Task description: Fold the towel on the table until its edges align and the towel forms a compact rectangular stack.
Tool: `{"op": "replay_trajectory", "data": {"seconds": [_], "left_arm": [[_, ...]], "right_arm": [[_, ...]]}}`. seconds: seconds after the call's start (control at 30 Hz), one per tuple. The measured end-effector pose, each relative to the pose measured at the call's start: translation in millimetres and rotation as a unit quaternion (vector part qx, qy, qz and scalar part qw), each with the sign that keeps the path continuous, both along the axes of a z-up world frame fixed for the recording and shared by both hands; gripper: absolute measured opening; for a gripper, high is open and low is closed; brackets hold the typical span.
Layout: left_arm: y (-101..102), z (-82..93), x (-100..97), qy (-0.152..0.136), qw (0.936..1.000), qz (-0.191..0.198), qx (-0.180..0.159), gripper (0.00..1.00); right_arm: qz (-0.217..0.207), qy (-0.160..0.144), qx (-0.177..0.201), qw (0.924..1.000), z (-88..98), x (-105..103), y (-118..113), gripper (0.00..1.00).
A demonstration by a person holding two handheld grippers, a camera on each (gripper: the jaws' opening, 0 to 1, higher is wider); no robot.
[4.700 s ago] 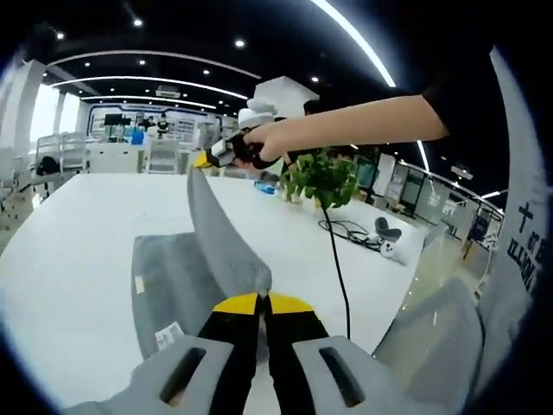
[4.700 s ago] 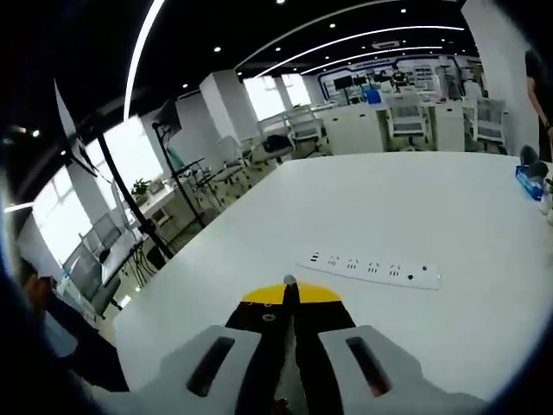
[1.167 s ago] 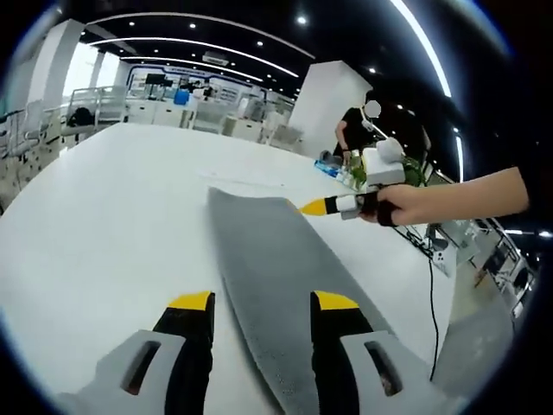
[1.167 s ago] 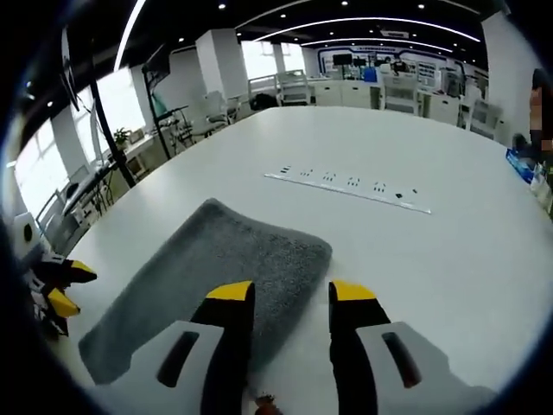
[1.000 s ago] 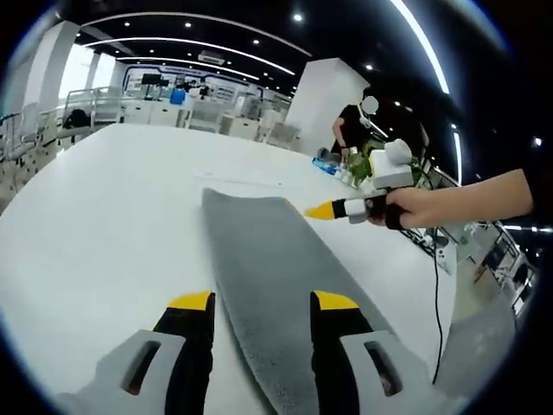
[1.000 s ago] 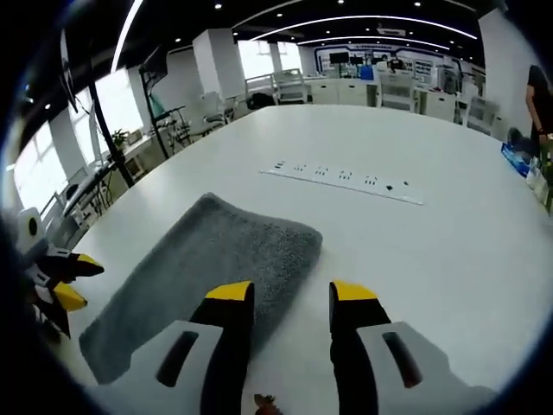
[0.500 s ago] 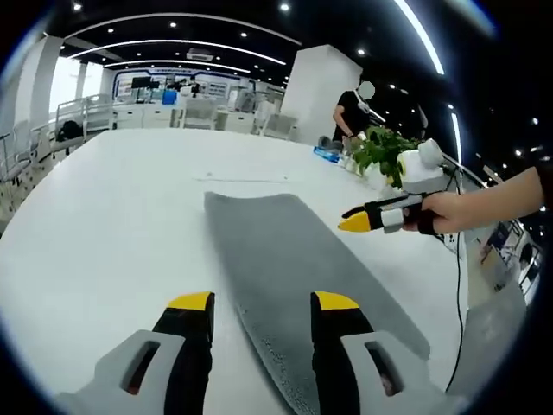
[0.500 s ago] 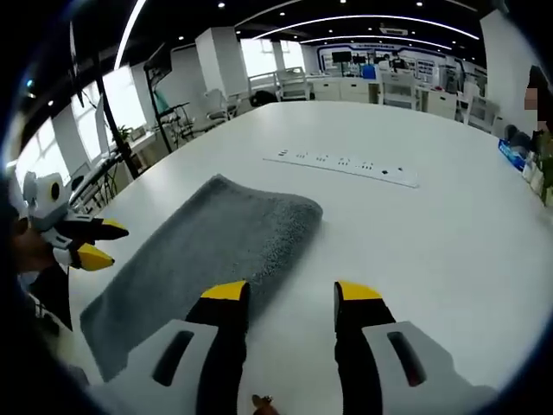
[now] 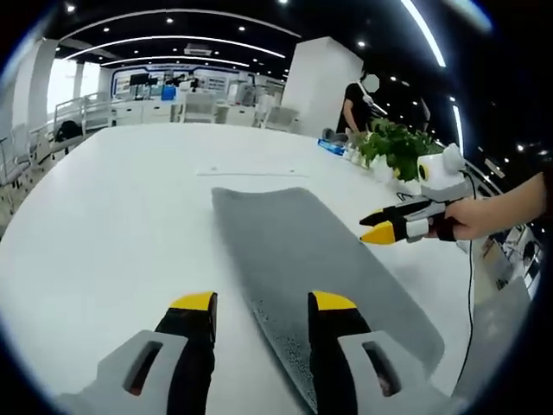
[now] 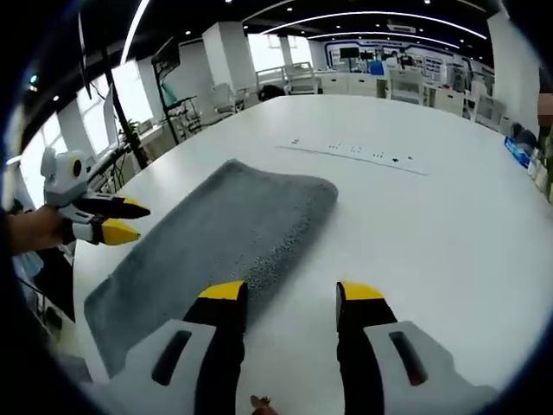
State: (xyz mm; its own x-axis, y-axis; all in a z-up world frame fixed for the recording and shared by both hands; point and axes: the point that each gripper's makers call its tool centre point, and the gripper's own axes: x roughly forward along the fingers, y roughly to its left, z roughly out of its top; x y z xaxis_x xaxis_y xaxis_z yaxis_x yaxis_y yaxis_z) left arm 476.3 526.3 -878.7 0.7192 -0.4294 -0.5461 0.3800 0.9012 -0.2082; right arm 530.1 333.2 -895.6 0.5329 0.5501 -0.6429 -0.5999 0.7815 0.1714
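Note:
The grey towel lies flat on the white table as a long folded strip. It also appears in the right gripper view, the towel running off to the left. My left gripper is open above one short end, its right jaw over the cloth. My right gripper is open beside the long edge with bare table between its jaws. In the left gripper view the right gripper hovers off the towel's right edge, jaws slightly apart. The left gripper hangs open past the towel's far long edge.
A white power strip lies beyond the towel's far end, and shows as the power strip too. A potted plant and a black cable sit at the table's right side. A person stands behind it.
Both grippers, earlier shut on the lifted towel, have let it go; it now lies flat. Over the last second the right gripper drew back off the towel's edge.

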Motion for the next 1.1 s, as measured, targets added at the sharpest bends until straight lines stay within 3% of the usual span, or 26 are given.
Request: {"op": "replay_trajectory", "data": {"seconds": [0.17, 0.5, 0.7, 0.83, 1.1], "left_arm": [[-1.9, -8.3, 0.5, 0.007, 1.0000, 0.002, 0.002, 0.42], [-3.1, -31.2, 1.6, 0.041, 0.9989, 0.023, 0.002, 0.24], [-8.1, -31.5, 1.1, 0.033, 0.9993, 0.015, 0.006, 0.18], [-12.2, -31.4, -0.3, 0.023, 0.9996, 0.015, 0.006, 0.14], [-14.6, -32.5, 1.2, 0.029, 0.9995, 0.008, 0.013, 0.09]], "right_arm": [[0.009, 0.007, 0.000, 0.9999, -5.9, -9.9, 5.2, 0.41], [0.012, 0.012, 0.006, 0.9998, -15.9, -20.6, 13.3, 0.33], [0.026, -0.009, 0.000, 0.9996, -17.9, -20.6, 17.9, 0.29], [0.039, 0.002, 0.034, 0.9987, -17.2, -32.2, 30.0, 0.13], [0.040, -0.023, 0.041, 0.9981, -17.3, -32.4, 26.1, 0.09]]}}
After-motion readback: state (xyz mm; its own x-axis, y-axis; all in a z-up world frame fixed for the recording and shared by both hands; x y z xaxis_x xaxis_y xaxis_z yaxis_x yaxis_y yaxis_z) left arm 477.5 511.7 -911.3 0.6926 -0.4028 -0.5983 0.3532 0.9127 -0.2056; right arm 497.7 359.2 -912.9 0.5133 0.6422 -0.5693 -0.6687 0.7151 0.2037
